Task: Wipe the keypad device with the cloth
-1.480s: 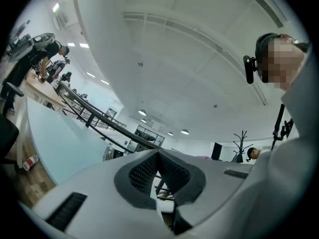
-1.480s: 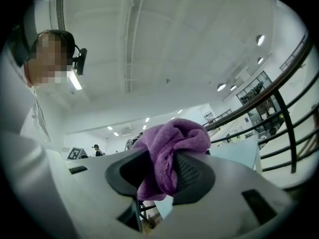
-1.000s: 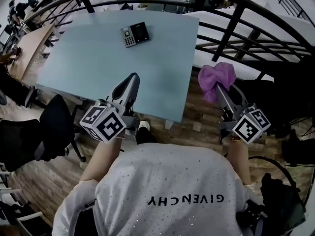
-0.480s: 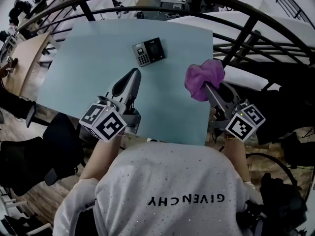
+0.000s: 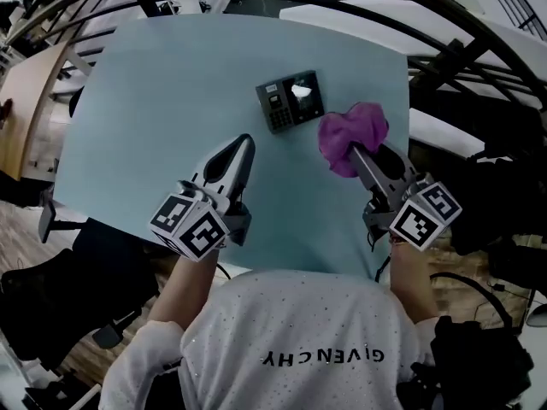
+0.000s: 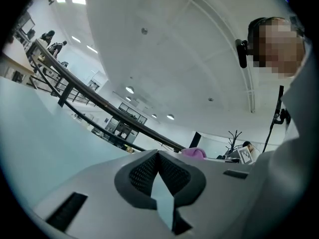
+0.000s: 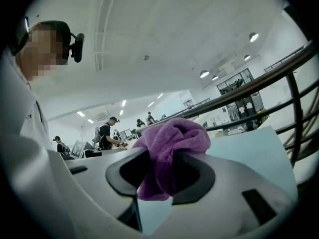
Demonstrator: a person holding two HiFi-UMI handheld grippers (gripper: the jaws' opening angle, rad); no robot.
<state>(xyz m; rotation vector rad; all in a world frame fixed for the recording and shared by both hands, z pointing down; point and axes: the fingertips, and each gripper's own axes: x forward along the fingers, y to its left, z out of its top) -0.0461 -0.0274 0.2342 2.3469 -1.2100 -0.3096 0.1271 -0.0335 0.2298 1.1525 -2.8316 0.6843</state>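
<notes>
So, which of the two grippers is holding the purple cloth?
The right gripper: its fingers are shut on the purple cloth. The left gripper has its fingers together with nothing between them.

Pale blue-green table (image 5: 154,92) standing on a wood plank floor (image 5: 21,229). Dark curved railing (image 6: 99,99) running round its far side. Black office chair (image 5: 51,293) sitting off the near-left corner, a wooden desk (image 5: 21,118) lying further left. White ceiling (image 7: 149,19) arching overhead, round lights (image 7: 253,37) glowing. People (image 7: 105,133) working at desks in the distance.
</notes>
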